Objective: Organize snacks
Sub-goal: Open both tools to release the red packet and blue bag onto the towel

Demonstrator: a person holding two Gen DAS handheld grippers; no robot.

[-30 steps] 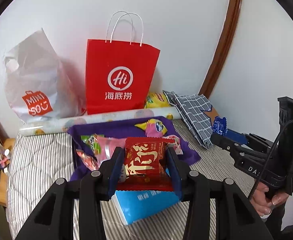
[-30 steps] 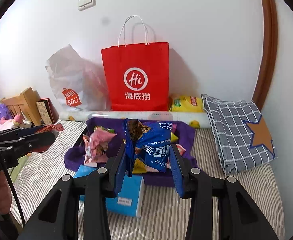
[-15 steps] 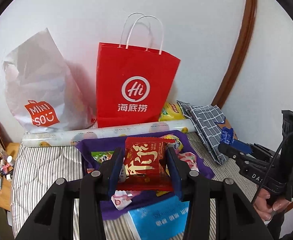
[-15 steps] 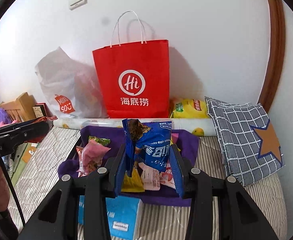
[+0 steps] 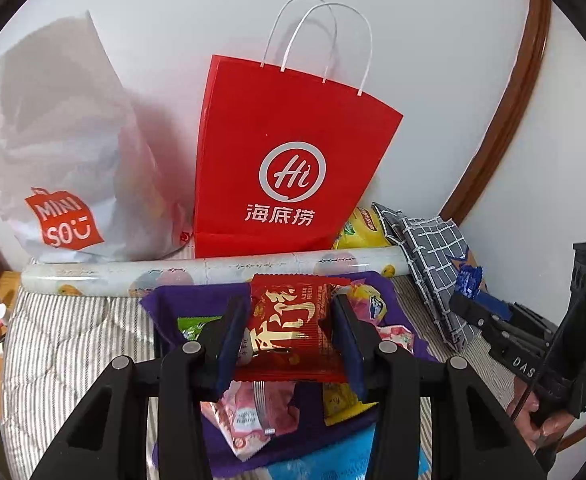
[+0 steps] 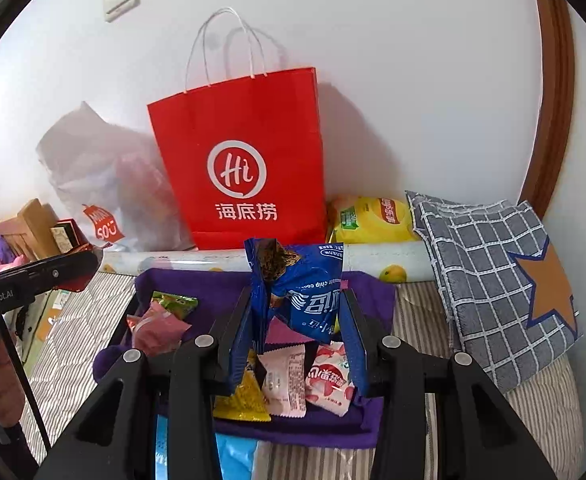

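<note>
The tall red paper carrier bag with white rope handles [image 5: 289, 168] fills the upper centre of both views, upright against the white wall; it looks stiff enough to stand but light, so a packet pushed against its rim would likely tip it, and anything dropped in is best released from above the mouth. Below it, in the lower centre, the purple cloth-lined tray [image 6: 197, 284] lies on the striped bedding and carries the loose packets, among them a pink pouch [image 6: 161, 326] at its left side. In the left wrist view the left gripper [image 5: 289, 330] sits low in the middle of the frame, its jaws closed to packet width on a red foil snack packet with gold lettering [image 5: 287, 320], gripped by its side edges above the tray. In the right wrist view the right gripper [image 6: 295, 330] is likewise narrowed onto a blue foil cookie packet [image 6: 311, 292], whose top is torn open at centre frame. Both packets seem light, soft and slick; the film crumples under pressure, so a hold across the sealed side seams is safest, and the blue one should stay upright lest its contents spill.
</note>
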